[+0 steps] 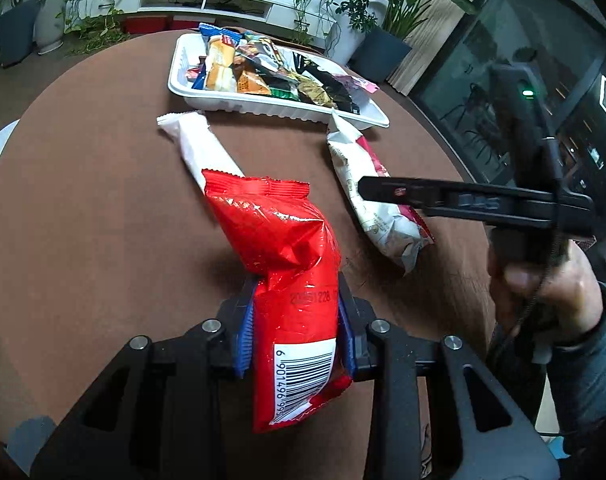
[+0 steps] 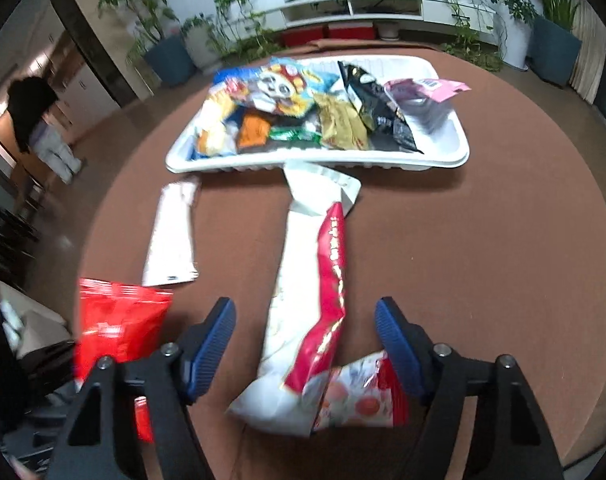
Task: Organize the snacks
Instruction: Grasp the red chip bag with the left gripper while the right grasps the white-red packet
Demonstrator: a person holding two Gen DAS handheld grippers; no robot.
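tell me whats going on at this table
A person is sorting snack packets into a white tray, with tongs in each hand. The left tongs are clamped on a red packet held above the brown table. The right tongs straddle a white and red packet lying on the table, pads not touching it. A plain white packet lies nearby.

Probably a lounge or office lobby: a round brown tabletop (image 2: pixel 483 260), potted plants (image 2: pixel 159 28) along the wall, a low white media shelf (image 2: pixel 363 6), and glass doors (image 1: pixel 503 60).
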